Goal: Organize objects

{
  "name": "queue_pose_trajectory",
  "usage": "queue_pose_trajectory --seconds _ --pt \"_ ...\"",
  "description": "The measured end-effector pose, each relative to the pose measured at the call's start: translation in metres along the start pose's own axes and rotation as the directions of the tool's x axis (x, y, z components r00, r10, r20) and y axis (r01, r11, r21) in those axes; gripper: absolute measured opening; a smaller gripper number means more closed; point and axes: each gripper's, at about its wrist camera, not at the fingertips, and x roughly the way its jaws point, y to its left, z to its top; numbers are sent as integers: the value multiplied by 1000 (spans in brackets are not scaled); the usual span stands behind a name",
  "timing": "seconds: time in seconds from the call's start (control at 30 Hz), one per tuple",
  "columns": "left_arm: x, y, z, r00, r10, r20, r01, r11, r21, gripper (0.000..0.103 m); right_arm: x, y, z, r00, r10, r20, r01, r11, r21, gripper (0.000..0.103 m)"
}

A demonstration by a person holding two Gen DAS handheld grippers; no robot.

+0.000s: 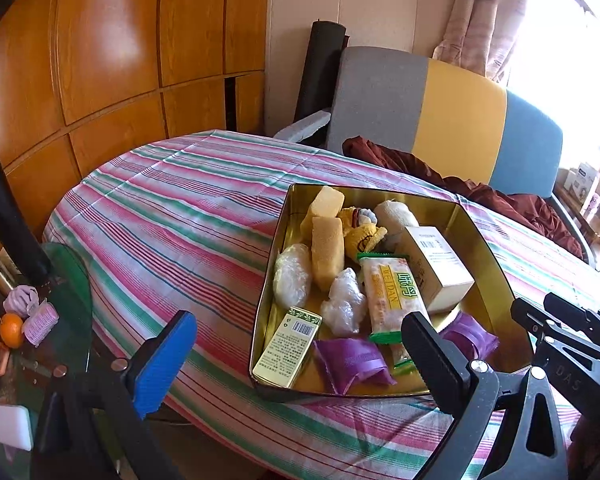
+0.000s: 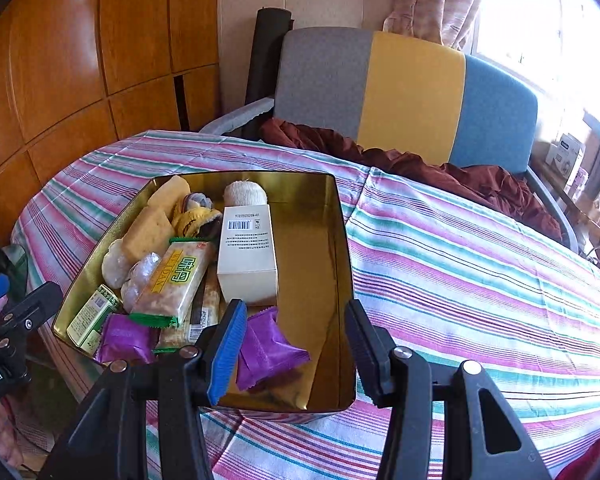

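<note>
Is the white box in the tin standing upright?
No, in the right wrist view the white box lies flat on its long side in the gold tin, barcode end toward the far wall.

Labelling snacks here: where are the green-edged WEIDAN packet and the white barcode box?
WEIDAN packet (image 2: 176,284), right wrist view, on its yellow front.
White barcode box (image 2: 247,256), right wrist view, on its top face.
</note>
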Motion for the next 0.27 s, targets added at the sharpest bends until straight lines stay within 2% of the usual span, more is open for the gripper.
queue_pose_trajectory --seconds 0.1,0.27 --pt "1 0 -3 1000 22 4 -22 1000 3 103 2 4 -1 1000 -1 0 1 1000 -12 51" --pt "5 3 -4 1000 14 -18 -14 1000 0 103 5 10 -1 1000 2 4 -2 1000 -27 51"
